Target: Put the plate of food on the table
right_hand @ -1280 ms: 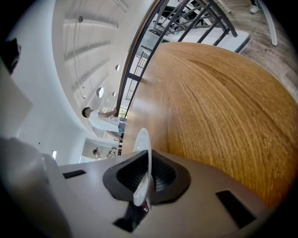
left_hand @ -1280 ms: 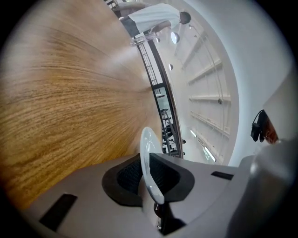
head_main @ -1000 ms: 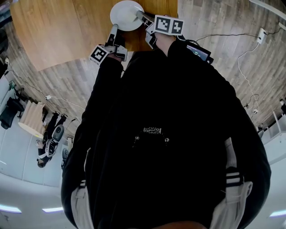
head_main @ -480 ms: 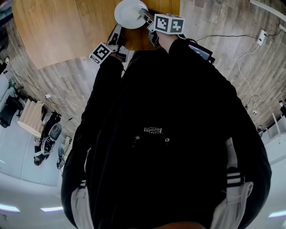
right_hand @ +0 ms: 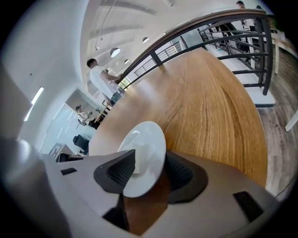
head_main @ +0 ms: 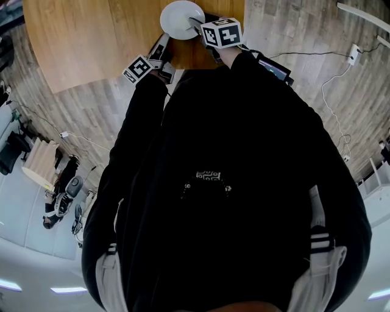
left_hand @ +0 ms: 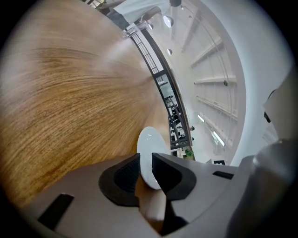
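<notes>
Their own views show the left gripper (left_hand: 145, 161) and right gripper (right_hand: 150, 163) opening around the plate (right_hand: 148, 135) rim. In the head view, the jaws are too small to read.

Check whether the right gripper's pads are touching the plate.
Cannot tell. In the right gripper view, the right gripper, jaws opening, straddles the plate rim; neither contact nor gap shows plainly.

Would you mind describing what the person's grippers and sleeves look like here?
The left gripper and right gripper have grey bodies and black, ribbed, wedge-shaped pads. Each carries a white cube printed with black square markers. The sleeves are black. Both pairs of jaws are opening, with the rim of the white plate between them.
</notes>
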